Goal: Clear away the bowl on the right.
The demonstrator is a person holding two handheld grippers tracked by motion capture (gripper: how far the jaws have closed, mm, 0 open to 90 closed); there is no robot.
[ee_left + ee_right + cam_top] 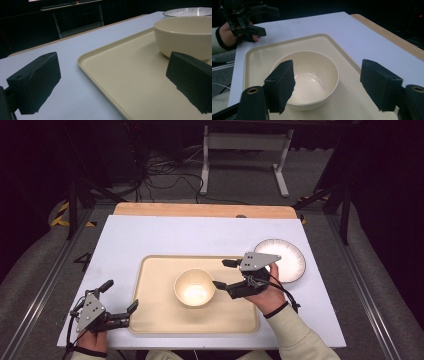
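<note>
A cream bowl [194,287] stands empty and upright in the middle of a beige tray [150,320]. My right gripper [220,273] is open just right of the bowl, jaws pointing left at its rim, with nothing pressed between the pads. In the right gripper view the bowl [309,72] lies ahead between and below the wide jaws of my right gripper [327,70]. My left gripper [120,295] is open at the tray's front left corner. In the left gripper view one jaw is over the table and the other over the tray [125,75], with the bowl [185,35] farther off.
A white plate [285,257] with a dark rim lies on the table right of the tray, behind my right hand. The table [165,235] is pale with a wooden strip along its far edge. Floor cables and a frame stand beyond it.
</note>
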